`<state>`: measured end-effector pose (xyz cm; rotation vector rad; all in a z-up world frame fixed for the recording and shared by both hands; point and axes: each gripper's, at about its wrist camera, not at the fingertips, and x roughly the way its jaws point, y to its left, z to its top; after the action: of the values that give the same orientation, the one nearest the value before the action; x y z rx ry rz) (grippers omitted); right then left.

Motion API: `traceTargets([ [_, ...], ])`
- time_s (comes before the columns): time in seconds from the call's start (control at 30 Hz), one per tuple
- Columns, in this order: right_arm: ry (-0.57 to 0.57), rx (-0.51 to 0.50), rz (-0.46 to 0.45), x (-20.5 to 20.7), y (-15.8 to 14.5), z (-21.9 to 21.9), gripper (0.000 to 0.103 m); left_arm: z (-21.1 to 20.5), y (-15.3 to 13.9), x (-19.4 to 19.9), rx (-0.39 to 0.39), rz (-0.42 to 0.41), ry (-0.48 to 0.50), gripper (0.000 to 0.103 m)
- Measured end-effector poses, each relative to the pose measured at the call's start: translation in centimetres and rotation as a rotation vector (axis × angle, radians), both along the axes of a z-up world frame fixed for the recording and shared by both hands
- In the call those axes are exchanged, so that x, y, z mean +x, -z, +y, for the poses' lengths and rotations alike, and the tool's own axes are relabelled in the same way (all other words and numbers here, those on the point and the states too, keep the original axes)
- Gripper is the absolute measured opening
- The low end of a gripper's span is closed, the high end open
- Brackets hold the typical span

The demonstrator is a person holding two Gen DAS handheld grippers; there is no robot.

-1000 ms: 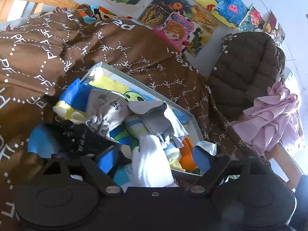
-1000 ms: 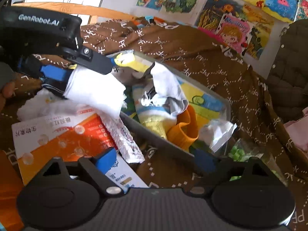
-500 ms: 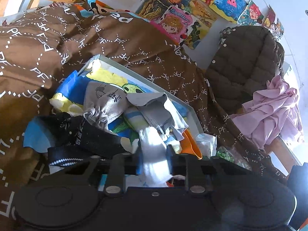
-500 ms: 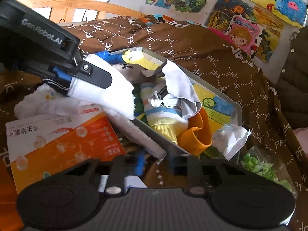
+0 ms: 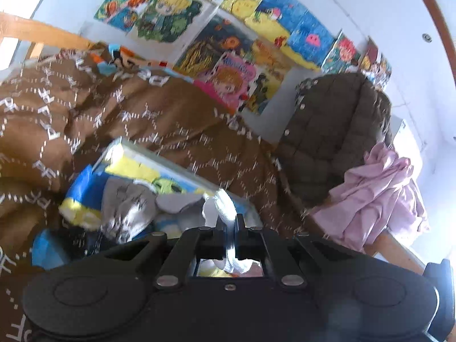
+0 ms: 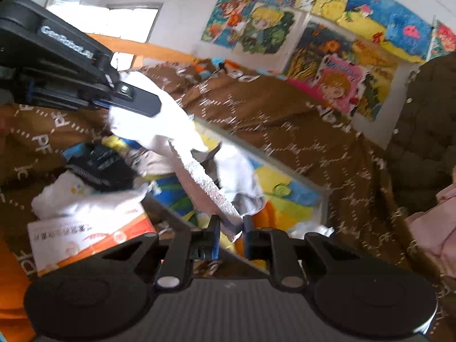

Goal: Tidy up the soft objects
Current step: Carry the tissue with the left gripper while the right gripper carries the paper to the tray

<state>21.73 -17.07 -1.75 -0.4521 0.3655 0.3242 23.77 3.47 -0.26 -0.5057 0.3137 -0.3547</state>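
White sock (image 6: pixel 159 131) stretched between left claw (image 6: pixel 154 105) and right claw (image 6: pixel 230 226).

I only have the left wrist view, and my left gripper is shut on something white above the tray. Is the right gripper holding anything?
Observer: Yes. The right gripper is shut on the other end of the same white cloth.
Operator: Is the cloth hanging slack between them?
Observer: No. It runs as a fairly straight strip from the left gripper down to the right one, above the tray.
Operator: Is there anything beside the tray that I can't see?
Observer: An orange-and-white box lies by its near corner.
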Motion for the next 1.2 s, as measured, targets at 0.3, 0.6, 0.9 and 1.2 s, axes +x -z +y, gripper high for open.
traceTargets([
  [0.3, 0.151, 0.253, 0.025, 4.9, -1.3, -4.8, 0.016, -3.1, -4.4, 4.3, 0.033, -0.116, -0.03, 0.004],
  [0.6, 0.249, 0.528, 0.162, 9.2, -0.1, -11.3, 0.016, -9.1, -1.8, 13.6, 0.053, 0.004, -0.021, 0.004],
  [0.9, 0.254, 0.584, 0.211, 9.9, 0.6, -12.0, 0.015, -10.5, 2.5, 16.1, 0.045, 0.179, -0.035, 0.005],
  [1.2, 0.253, 0.595, 0.187, 9.4, -0.4, -12.0, 0.022, -9.8, 2.9, 15.9, 0.065, 0.247, -0.048, 0.025],
])
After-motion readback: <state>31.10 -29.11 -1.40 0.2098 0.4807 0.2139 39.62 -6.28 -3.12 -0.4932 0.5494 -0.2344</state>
